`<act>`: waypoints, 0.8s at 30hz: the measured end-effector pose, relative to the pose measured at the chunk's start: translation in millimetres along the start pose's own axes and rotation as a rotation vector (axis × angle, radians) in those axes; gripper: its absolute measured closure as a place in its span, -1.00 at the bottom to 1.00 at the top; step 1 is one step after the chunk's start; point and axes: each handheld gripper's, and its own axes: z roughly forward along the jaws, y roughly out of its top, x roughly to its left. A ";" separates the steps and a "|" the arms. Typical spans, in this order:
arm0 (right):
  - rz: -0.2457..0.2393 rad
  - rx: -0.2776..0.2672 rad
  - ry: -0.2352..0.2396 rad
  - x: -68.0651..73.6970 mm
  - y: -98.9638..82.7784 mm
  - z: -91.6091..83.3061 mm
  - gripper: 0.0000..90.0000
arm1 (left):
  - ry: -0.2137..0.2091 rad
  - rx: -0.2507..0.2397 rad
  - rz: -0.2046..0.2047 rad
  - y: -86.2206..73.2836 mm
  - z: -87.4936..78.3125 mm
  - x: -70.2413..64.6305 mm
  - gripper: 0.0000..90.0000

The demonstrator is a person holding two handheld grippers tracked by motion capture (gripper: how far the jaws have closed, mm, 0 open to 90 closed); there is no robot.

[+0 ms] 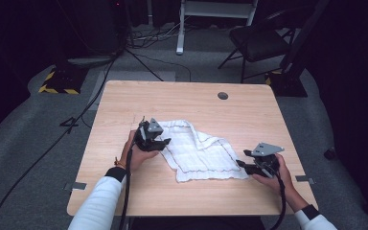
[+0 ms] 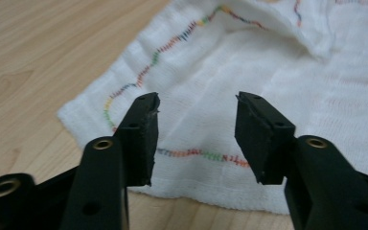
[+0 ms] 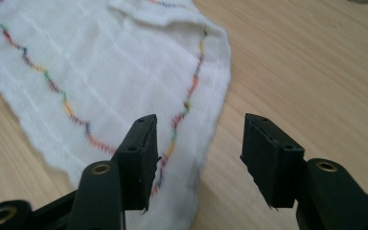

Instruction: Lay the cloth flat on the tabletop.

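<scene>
The white cloth [image 1: 199, 151] lies rumpled mid-counter [image 1: 124, 105], light, limp and sure to sag. Both your left gripper [image 1: 159, 142] and right gripper [image 1: 242, 165] have jaws apart, empty; pinch it along the stitched edges.

High view: looks forward and down from above the person's side, far enough to take in the whole table [image 1: 124, 100].
Left tool view: rides low, close over the white cloth [image 2: 249, 72], facing along its jaws.
Right tool view: equally close, facing the cloth's edge.
Shared: the cloth and the table's wood.
</scene>
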 end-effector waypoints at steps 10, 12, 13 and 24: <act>-0.094 -0.055 0.120 15.8 67.9 51.9 0.12 | 0.053 0.021 -0.189 -15.6 14.0 31.2 -0.45; -0.122 -0.044 0.158 25.0 79.3 72.9 0.14 | 0.062 0.048 -0.174 -16.1 19.9 32.6 -0.50; -0.122 -0.044 0.158 25.0 79.3 72.9 0.14 | 0.062 0.048 -0.174 -16.1 19.9 32.6 -0.50; -0.157 0.051 0.139 35.7 91.2 124.1 0.25 | 0.048 0.078 -0.203 -14.7 30.1 39.8 -0.58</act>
